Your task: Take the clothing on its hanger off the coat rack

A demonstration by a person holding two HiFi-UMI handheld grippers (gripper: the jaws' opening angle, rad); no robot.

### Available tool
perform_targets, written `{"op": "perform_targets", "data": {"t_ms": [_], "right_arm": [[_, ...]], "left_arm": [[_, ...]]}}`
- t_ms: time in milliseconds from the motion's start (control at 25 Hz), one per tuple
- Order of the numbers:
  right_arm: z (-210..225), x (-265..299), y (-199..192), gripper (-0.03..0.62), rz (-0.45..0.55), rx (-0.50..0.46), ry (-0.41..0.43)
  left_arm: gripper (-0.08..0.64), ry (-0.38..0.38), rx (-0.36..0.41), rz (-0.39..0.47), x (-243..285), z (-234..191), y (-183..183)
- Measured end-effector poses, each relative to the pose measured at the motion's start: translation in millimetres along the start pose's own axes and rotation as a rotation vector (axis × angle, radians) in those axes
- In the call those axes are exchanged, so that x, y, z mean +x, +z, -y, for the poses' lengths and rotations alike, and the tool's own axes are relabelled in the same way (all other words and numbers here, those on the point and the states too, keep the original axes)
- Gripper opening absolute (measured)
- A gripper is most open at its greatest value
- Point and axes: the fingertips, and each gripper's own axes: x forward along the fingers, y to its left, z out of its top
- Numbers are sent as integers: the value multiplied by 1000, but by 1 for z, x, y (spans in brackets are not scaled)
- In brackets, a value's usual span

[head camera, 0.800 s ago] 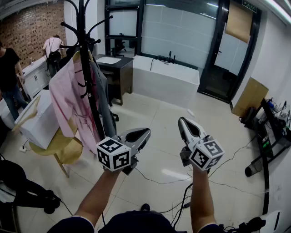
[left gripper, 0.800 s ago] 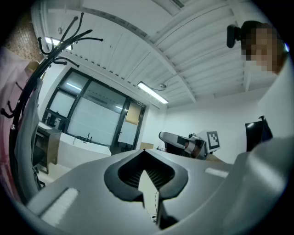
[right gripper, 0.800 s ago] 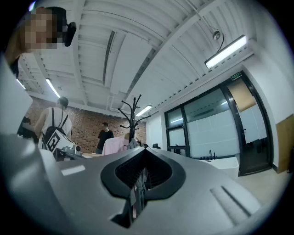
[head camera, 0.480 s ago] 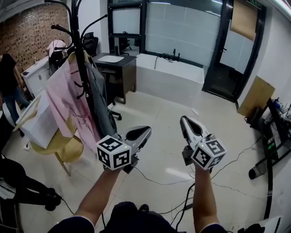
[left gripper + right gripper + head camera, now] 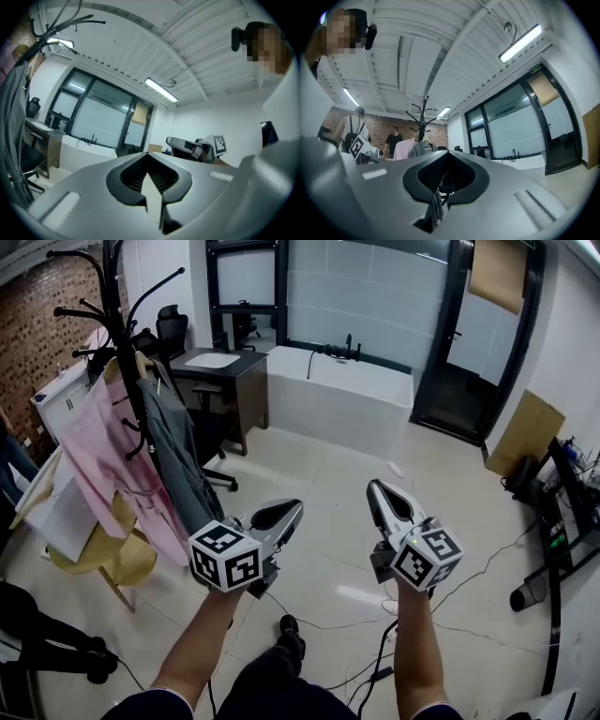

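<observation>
The black coat rack (image 5: pixel 129 381) stands at the left of the head view. A pink shirt (image 5: pixel 98 460) and a grey garment (image 5: pixel 178 460) hang from it, with a wooden hanger (image 5: pixel 117 367) showing at the pink shirt's collar. My left gripper (image 5: pixel 292 505) is held low, to the right of the grey garment and apart from it, jaws shut and empty. My right gripper (image 5: pixel 373 487) is further right, also shut and empty. The right gripper view shows the rack (image 5: pixel 424 117) with both garments far off. The grey garment (image 5: pixel 11 140) fills the left edge of the left gripper view.
A yellow stool (image 5: pixel 103 559) and a white box (image 5: pixel 56 507) stand under the pink shirt. A dark desk (image 5: pixel 217 376) and a long white counter (image 5: pixel 337 399) are behind the rack. Cables (image 5: pixel 319 615) run over the tiled floor. Cardboard (image 5: pixel 523 432) leans at the right wall.
The rack and its clothes have slid left and a little lower in the head view. The person in black has left the view. Both grippers keep much the same place, still shut.
</observation>
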Motion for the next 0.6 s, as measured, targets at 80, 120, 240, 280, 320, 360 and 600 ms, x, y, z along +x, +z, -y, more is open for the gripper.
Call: {"op": "perform_targets", "data": {"t_ms": [80, 120, 240, 280, 320, 360, 600], "right_arm": [[17, 13, 0, 2, 0, -7, 3], [26, 20, 1, 2, 2, -11, 5], [53, 41, 7, 1, 7, -21, 14], [63, 48, 8, 1, 5, -24, 17], [72, 56, 8, 1, 3, -26, 20], [82, 66, 9, 1, 1, -29, 23], [134, 119, 11, 0, -1, -48, 46]], "left_arm": [[12, -1, 1, 1, 17, -13, 1], [12, -2, 3, 2, 26, -19, 2], [12, -3, 12, 4, 57, -35, 9], [12, -1, 14, 5, 67, -42, 12], [12, 2, 16, 7, 78, -49, 14], [12, 5, 18, 8, 88, -57, 17], [12, 23, 30, 12, 141, -103, 33]]}}
